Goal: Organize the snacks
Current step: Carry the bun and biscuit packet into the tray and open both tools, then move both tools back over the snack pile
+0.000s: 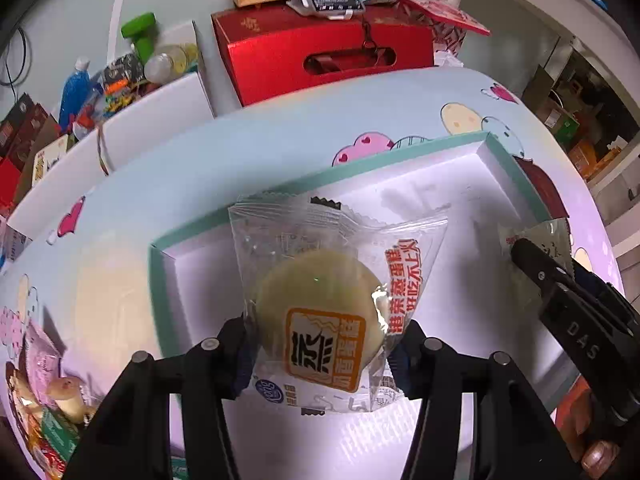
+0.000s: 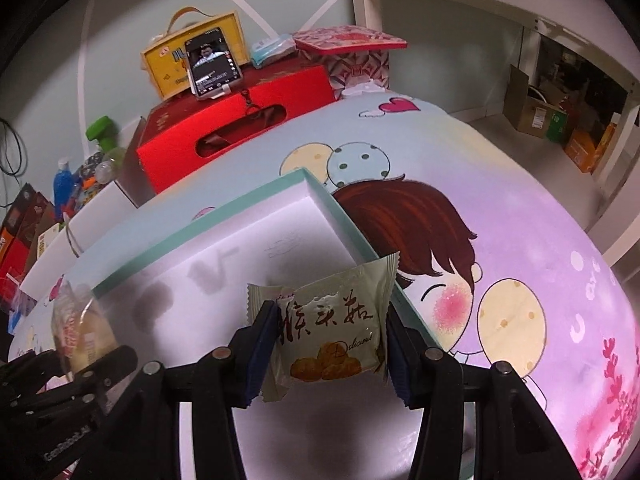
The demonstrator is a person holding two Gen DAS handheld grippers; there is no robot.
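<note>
Both jaws clamp snacks, left gripper (image 1: 324, 344) the steamed cake packet (image 1: 320, 308), right gripper (image 2: 330, 354) the biscuit packet (image 2: 328, 332), over the box (image 2: 224, 204) beneath them; next, lower and release.

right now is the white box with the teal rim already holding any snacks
No, the white box with the teal rim shows only a bare white floor inside; both packets are gripped above it.

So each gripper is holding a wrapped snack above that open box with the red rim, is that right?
Not quite: the box has a teal rim, not red, as both wrist views show. The rest holds. The left gripper grips a clear-wrapped cake and the right gripper grips a beige snack packet, both above the open box.
</note>
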